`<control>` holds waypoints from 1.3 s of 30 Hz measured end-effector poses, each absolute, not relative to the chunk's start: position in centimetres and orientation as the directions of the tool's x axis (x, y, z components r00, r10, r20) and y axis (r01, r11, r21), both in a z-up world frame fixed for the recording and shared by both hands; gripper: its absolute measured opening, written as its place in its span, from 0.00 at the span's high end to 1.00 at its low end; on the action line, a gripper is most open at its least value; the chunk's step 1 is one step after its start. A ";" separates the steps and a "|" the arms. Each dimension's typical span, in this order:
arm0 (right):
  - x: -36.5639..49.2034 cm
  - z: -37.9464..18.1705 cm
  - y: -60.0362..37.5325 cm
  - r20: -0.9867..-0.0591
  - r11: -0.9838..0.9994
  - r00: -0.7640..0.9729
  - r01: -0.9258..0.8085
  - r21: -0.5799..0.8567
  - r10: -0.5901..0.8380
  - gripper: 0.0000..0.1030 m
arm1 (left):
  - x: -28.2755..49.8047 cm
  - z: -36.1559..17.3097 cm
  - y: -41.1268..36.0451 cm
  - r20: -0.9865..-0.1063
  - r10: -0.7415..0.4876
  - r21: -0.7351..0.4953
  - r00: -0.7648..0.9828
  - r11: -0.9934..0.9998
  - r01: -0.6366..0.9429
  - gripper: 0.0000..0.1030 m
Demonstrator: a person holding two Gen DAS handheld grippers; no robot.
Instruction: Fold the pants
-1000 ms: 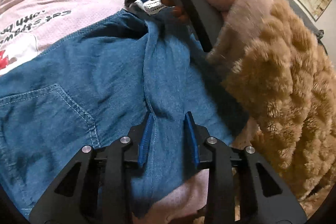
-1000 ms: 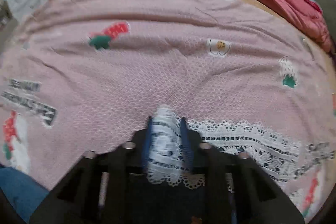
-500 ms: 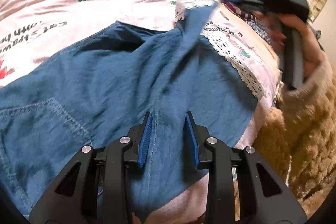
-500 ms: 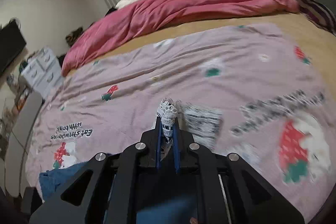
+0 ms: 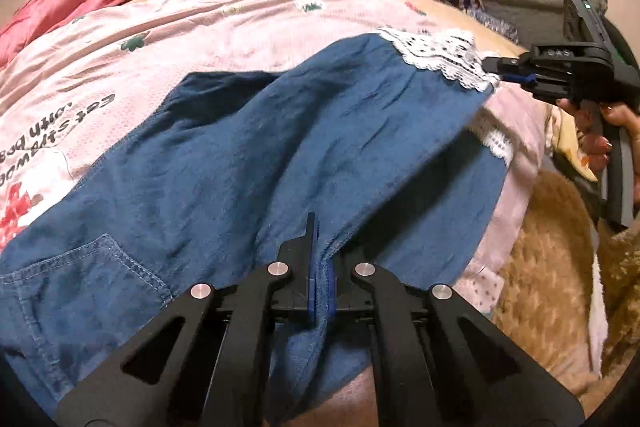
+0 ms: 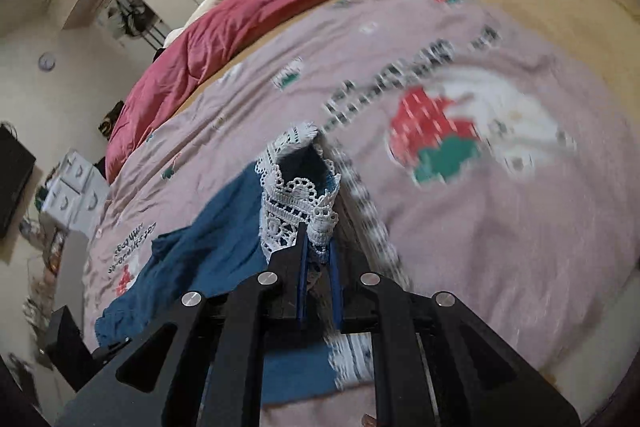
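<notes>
Denim pants (image 5: 248,163) lie spread on the pink bedspread (image 5: 224,27). Only the left view shows the pocket and the person's hand (image 5: 600,131) holding the right gripper (image 5: 500,75), its fingers clamped on the lace hem (image 6: 296,203). The left gripper (image 5: 320,291) is closing, fingers pinching a denim fold.

Blue denim pants (image 5: 248,163) with a white lace hem (image 5: 440,57) are lying spread across a bed, one leg lifting.
</notes>
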State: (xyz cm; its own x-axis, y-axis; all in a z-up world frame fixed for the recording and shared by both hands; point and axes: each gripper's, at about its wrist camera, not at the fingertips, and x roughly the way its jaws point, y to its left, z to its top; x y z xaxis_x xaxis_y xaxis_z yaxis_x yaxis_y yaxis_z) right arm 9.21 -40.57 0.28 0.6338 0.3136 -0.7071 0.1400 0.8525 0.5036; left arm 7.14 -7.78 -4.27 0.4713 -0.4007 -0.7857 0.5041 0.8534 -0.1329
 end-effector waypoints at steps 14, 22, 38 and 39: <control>4.0 -3.5 -41.6 -0.741 0.784 0.556 0.236 0.575 0.376 0.91 | 5.1 -3.7 -7.4 -0.793 -0.428 -0.090 0.433 0.786 0.612 1.00; 3.7 -3.1 -42.4 -0.739 0.806 0.589 0.233 0.544 0.328 0.91 | 4.3 -4.3 -8.1 -0.800 -0.422 -0.071 0.427 0.773 0.630 0.99; 0.7 0.5 -42.2 -0.716 0.855 0.645 0.184 0.485 0.268 0.60 | 3.5 -5.6 -7.0 -0.808 -0.462 -0.164 0.366 0.773 0.613 0.81; 0.8 0.8 -41.3 -0.709 0.858 0.641 0.149 0.491 0.294 0.58 | 3.3 -5.4 -6.8 -0.804 -0.474 -0.182 0.358 0.770 0.611 0.78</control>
